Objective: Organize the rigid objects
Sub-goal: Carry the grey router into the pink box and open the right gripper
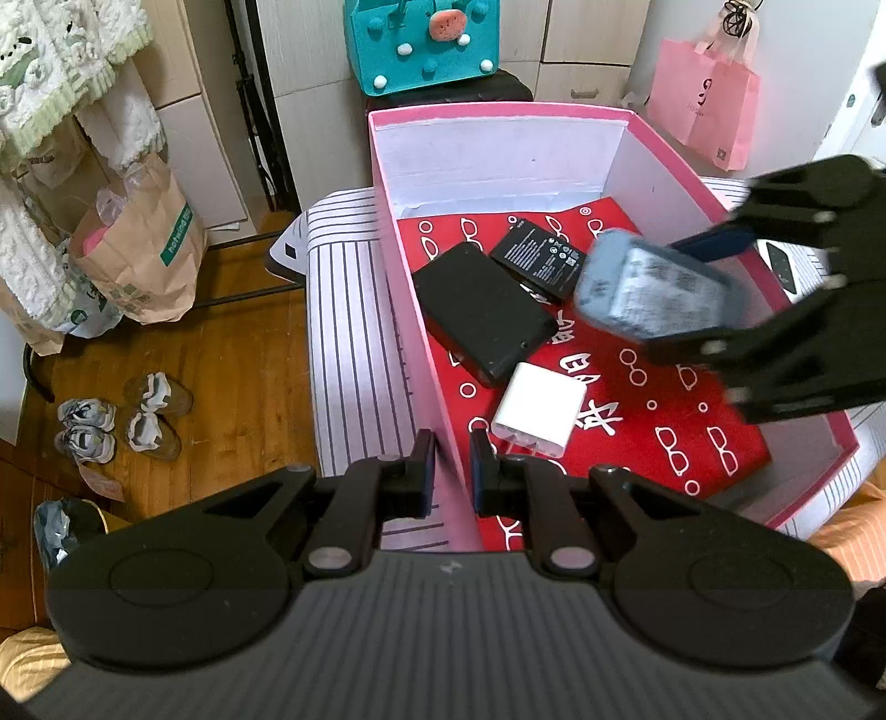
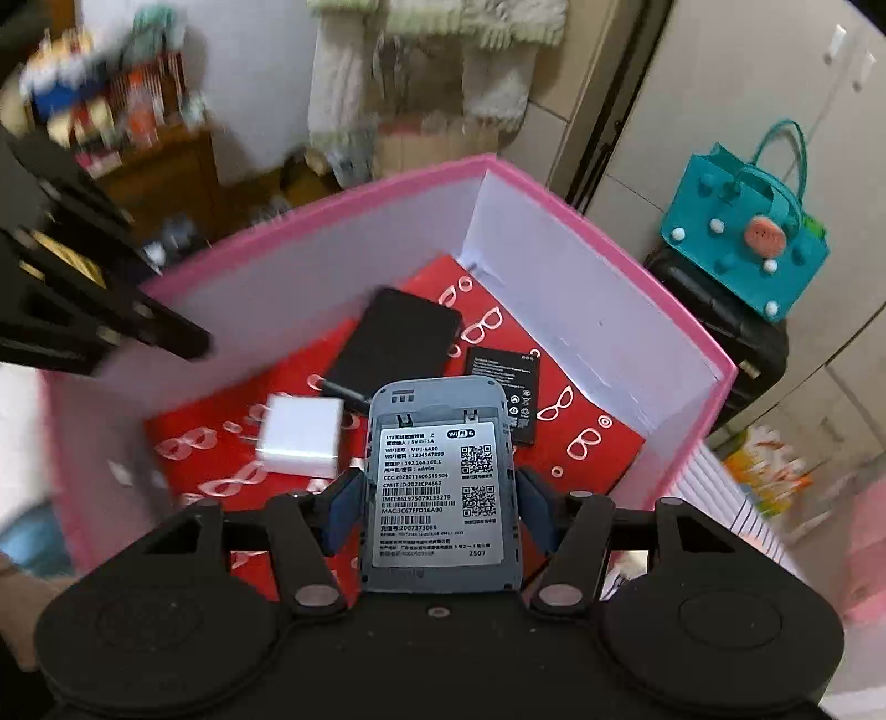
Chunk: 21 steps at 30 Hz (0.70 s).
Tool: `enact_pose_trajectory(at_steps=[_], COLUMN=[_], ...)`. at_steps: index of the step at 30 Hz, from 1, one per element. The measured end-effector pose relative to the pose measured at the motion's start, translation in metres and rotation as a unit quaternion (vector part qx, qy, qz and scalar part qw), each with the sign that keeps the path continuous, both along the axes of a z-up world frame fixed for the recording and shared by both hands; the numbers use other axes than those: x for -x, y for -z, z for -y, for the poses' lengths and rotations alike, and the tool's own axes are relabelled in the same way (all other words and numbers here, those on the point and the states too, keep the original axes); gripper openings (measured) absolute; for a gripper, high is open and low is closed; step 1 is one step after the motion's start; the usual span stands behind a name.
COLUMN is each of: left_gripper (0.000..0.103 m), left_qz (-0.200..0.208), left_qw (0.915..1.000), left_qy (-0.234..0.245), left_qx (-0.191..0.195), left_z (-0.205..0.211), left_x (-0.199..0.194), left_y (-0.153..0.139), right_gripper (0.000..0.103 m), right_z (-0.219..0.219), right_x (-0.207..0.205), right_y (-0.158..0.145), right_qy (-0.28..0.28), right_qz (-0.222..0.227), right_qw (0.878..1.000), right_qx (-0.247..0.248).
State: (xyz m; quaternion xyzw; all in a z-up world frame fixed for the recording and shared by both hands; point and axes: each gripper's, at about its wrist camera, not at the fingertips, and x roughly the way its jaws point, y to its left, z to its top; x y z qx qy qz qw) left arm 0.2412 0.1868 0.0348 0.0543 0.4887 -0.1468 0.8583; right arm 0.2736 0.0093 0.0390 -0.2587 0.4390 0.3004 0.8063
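A pink box [image 1: 498,113] [image 2: 626,243] with a red printed liner holds a black slab device [image 1: 482,313] [image 2: 396,340], a black battery [image 1: 537,255] [image 2: 506,387] and a white charger plug [image 1: 540,412] [image 2: 302,437]. My right gripper [image 2: 440,498] [image 1: 703,293] is shut on a grey pocket wifi router [image 2: 440,487] [image 1: 648,288], label side up, and holds it above the box interior. My left gripper [image 1: 453,471] is shut on the box's near left wall, one finger on each side; it also shows at the left of the right wrist view [image 2: 183,343].
The box rests on a white striped surface [image 1: 354,310]. A teal bag [image 1: 423,41] [image 2: 747,232] sits on a black case behind it. A pink paper bag [image 1: 703,105], brown paper bags [image 1: 144,249] and shoes [image 1: 119,421] on the wooden floor lie around.
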Motion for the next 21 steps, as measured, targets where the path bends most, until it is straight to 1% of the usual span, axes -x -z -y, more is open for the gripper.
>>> enact_pose_trajectory(at_steps=[3,6,9,12,14,16,18,21], left_gripper=[0.012,0.012,0.012,0.013,0.012,0.012,0.013,0.013], left_qz=[-0.001,0.0,0.0,-0.001,0.001,0.001,0.001,0.0], left_qw=[1.0,1.0,1.0,0.9999,0.9999,0.9999,0.9999,0.9999], left_qy=[0.0,0.002,0.004,0.004,0.003,0.002,0.002,0.006], left_qx=[0.005,0.007,0.008,0.011,0.011,0.014,0.014,0.014], left_z=[-0.002,-0.002,-0.002,-0.003,-0.003,-0.004,-0.003,-0.002], left_x=[0.0,0.0,-0.001,-0.001,0.0,0.0,0.0,0.0], left_y=[0.0,0.0,0.0,0.0,0.0,0.001,0.0,0.001], right_gripper=[0.064,0.064,0.064,0.064,0.065,0.065,0.068,0.068], right_z=[-0.006,-0.008,-0.011,-0.017,-0.018,-0.015,-0.01,0.002], right_x=[-0.007,-0.005,-0.004,-0.007,-0.008,-0.012,-0.012,-0.006], right_y=[0.012,0.02,0.025,0.029,0.028,0.026,0.023,0.013], right_qy=[-0.003,-0.007,-0.005,0.007,0.017,0.024,0.036,0.027], right_qz=[-0.023,-0.038,-0.058,-0.08,-0.085,-0.082,-0.074,-0.069], right_qw=[0.999,0.998,0.997,0.996,0.996,0.996,0.997,0.996], right_qx=[0.025,0.047,0.049,0.04,0.028,0.011,-0.006,-0.04])
